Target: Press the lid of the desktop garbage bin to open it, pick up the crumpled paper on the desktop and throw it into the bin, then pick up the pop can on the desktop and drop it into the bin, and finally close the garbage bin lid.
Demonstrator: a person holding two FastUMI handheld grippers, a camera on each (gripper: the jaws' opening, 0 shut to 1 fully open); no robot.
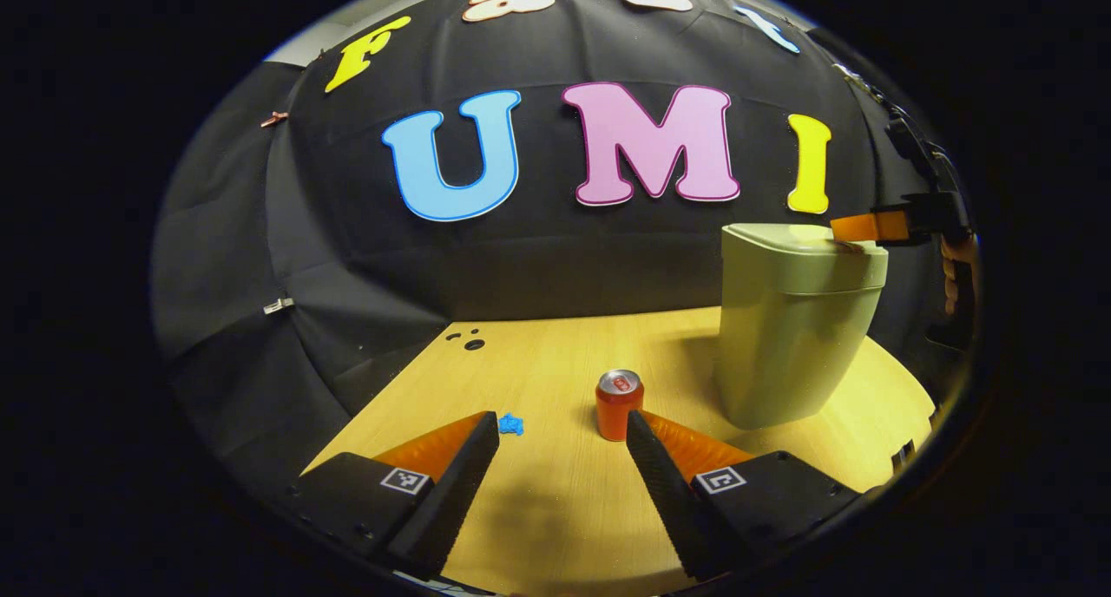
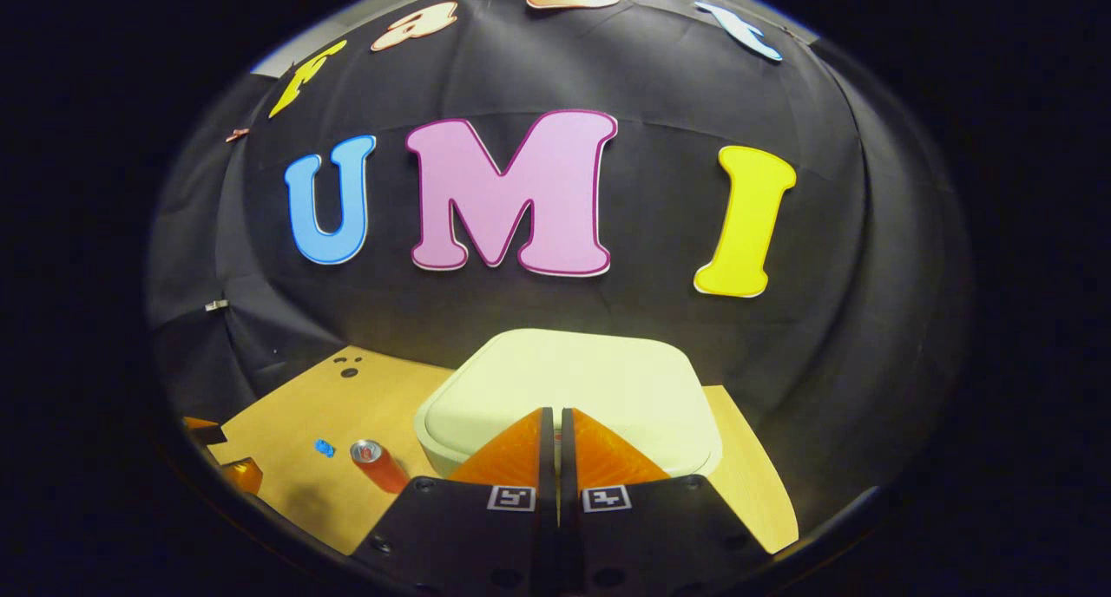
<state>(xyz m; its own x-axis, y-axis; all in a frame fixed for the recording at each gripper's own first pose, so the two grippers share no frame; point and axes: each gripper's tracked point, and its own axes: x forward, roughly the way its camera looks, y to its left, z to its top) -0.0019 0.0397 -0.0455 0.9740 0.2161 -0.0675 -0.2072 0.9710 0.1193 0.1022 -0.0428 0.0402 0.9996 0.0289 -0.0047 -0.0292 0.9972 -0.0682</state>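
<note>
The pale green bin [image 1: 794, 337] stands on the wooden table at the right, its lid [image 2: 564, 380] down. My right gripper [image 2: 553, 413] is shut with nothing between its fingers, and its tips rest on the lid's near part; from the left gripper view the right gripper [image 1: 855, 230] touches the lid's right edge. An upright red pop can [image 1: 619, 404] stands just beyond my open left gripper [image 1: 562, 423], close to its right fingertip. A small blue crumpled paper [image 1: 510, 423] lies by the left fingertip. From the right gripper view the can [image 2: 378, 464] and the paper [image 2: 325, 447] sit left of the bin.
The wooden table [image 1: 555, 510] ends at the black cloth wall behind the bin. A few small dark holes [image 1: 473, 344] mark the table's far left corner. A hand [image 1: 955, 276] holds the right gripper beyond the bin.
</note>
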